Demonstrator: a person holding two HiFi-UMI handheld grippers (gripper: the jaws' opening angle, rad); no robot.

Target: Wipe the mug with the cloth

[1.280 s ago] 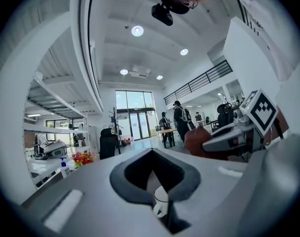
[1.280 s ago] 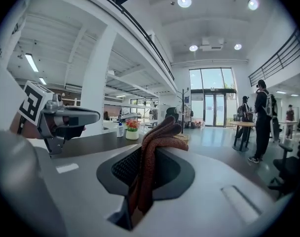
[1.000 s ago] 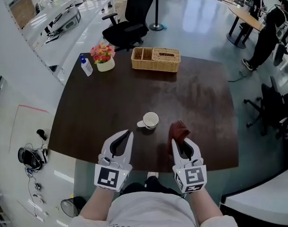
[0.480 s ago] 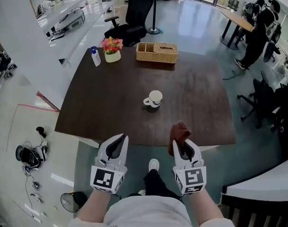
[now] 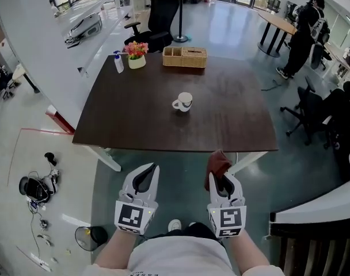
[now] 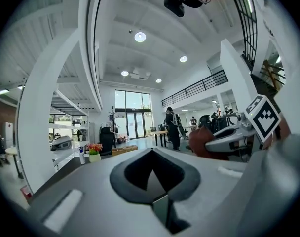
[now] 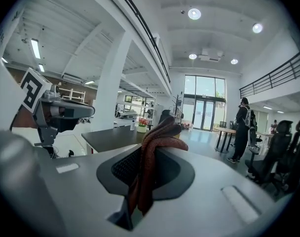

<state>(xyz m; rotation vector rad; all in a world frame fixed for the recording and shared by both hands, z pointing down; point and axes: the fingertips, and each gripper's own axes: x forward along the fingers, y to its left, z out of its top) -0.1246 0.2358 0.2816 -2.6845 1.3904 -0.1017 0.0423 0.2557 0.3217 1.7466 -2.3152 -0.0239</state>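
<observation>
Now, mug: mid-surface, well apart from both claws, at their 12 o'clock.
Cloth: clamped in right claw.
Left claw: jaws together, empty.
Change: surface has receded; claws now hang over floor.
Meaning: wiping likely needs a fresh approach.

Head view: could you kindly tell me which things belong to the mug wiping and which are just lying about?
For the job: mug; cloth, clamped in the right gripper.
Lying about: wicker basket; flower pot; pump bottle.
</observation>
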